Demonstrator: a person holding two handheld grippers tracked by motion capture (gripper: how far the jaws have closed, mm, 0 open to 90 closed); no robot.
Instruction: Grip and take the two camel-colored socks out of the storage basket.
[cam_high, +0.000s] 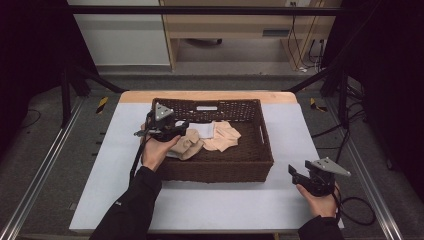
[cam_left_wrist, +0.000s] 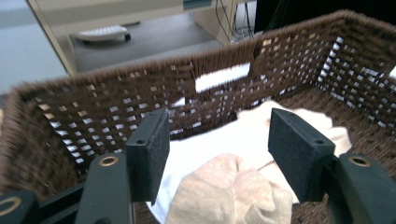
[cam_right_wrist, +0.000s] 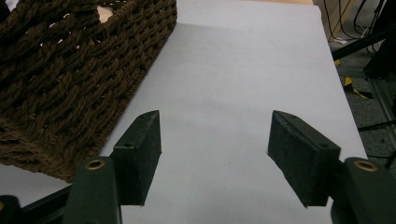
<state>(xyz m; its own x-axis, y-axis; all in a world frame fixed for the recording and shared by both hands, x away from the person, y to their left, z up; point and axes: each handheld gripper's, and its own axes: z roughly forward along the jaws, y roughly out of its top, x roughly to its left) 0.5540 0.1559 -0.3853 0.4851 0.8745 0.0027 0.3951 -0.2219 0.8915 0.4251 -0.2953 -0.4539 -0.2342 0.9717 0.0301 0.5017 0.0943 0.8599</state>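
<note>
Your left gripper (cam_left_wrist: 217, 154) hangs inside the basket (cam_high: 220, 170), jaws apart and astride the beige sock (cam_left_wrist: 233, 191), which lies on a white cloth (cam_left_wrist: 224, 140), ready for gripping. Your right gripper (cam_right_wrist: 215, 149), jaws apart and empty, waits over the table (cam_right_wrist: 243, 70).

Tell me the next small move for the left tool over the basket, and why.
Probably lower the left tool a little and close it on the beige cloth bundle. Its jaws stand open with the bundle just between and below them, not yet pressed, inside the wicker basket. The right tool rests open over the bare table.
</note>
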